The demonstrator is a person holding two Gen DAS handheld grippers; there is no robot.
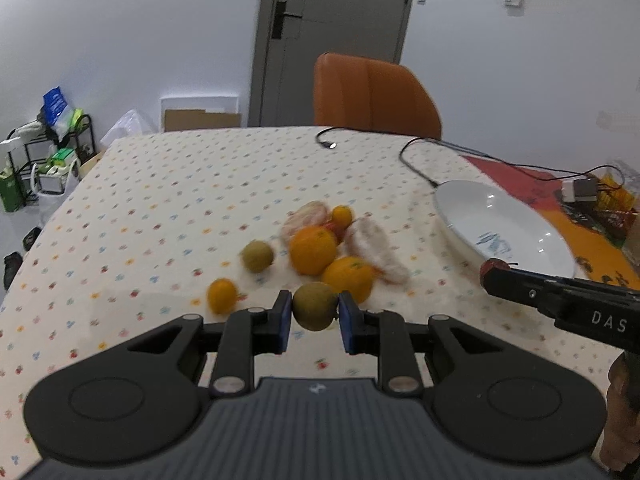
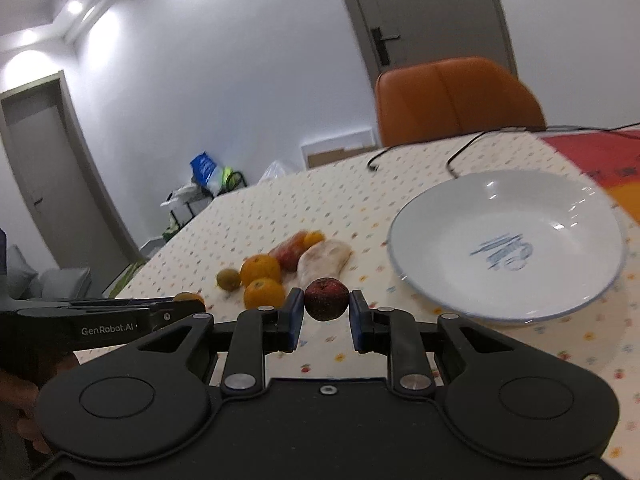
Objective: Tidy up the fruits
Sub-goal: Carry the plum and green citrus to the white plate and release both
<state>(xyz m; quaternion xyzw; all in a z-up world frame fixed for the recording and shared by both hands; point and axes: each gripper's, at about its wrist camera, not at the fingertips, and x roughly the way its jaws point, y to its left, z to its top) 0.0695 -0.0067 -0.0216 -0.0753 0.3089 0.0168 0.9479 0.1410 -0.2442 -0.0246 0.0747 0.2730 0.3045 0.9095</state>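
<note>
In the left wrist view, the left gripper [image 1: 315,316] sits at the lower centre of the frame, level and pointing across the desk [image 1: 160,208] with its dotted cloth. Its blue-padded fingers [image 1: 285,320] are clenched on a brownish-green round fruit [image 1: 315,306], held at the fingertips. Just beyond it lies the fruit pile [image 1: 320,248]: oranges, a second greenish fruit, small kumquat-like fruits and pale peeled segments, blurred. To the right of centre, a white plate [image 1: 500,224] rests on the desk, well apart from the pile. The right gripper [image 1: 494,270] reaches in from the lower right edge, tilted slightly upward, a dark red fruit [image 1: 495,264] at its tip just before the plate's near rim.

In the right wrist view, the right gripper [image 2: 326,316] is at the lower centre, its fingers [image 2: 294,316] grasping the dark red fruit [image 2: 326,299] at its sides. The plate [image 2: 440,280] lies at right, near the fingertips. The fruit pile [image 2: 280,268] sits left of centre. The left gripper [image 2: 188,308] enters from the left edge, nearly horizontal, the brownish-green fruit [image 2: 188,298] partly hidden at its tip.
</note>
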